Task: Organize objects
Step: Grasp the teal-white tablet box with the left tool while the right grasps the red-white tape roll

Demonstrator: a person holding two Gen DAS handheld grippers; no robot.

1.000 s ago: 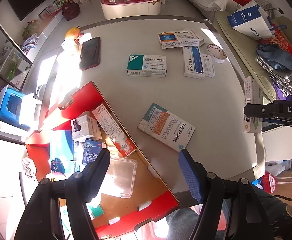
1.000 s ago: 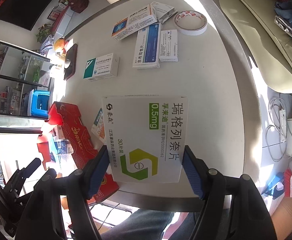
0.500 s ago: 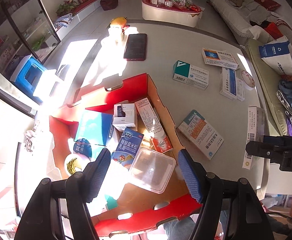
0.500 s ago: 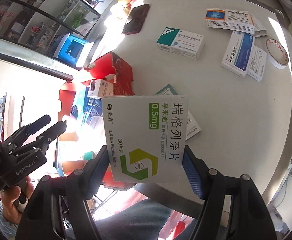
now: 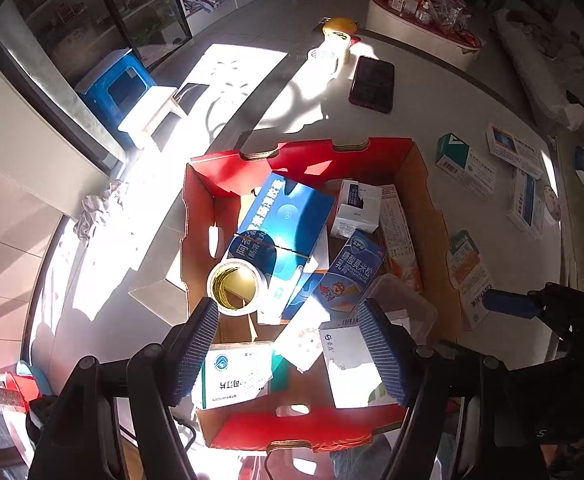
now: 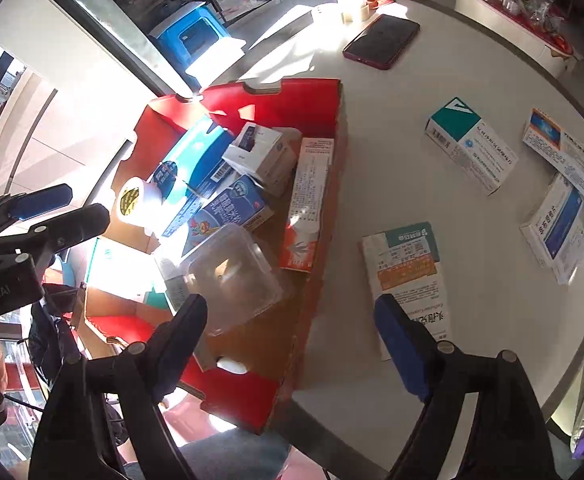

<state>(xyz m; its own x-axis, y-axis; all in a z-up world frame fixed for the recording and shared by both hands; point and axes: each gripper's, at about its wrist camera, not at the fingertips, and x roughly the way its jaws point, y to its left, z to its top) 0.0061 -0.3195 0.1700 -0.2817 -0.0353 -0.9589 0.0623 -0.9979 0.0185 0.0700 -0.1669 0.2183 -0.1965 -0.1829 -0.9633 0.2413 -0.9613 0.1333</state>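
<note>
The right gripper [image 6: 289, 340] is being held wide open and empty above the near edge of the red box [image 6: 304, 100], its jaws having just been opening, with nothing between them. The white medicine pack [image 5: 356, 364] is lying inside the box, beside a clear tub [image 6: 231, 276]. The left gripper [image 5: 289, 344] is being held partly open, also empty, over the same box. More packs, among them a green-topped carton [image 6: 470, 144], are lying scattered on the table [image 6: 372, 184].

Hard sunlight crosses the tiled floor [image 5: 227, 60] beside a blue stool [image 5: 115, 88].
</note>
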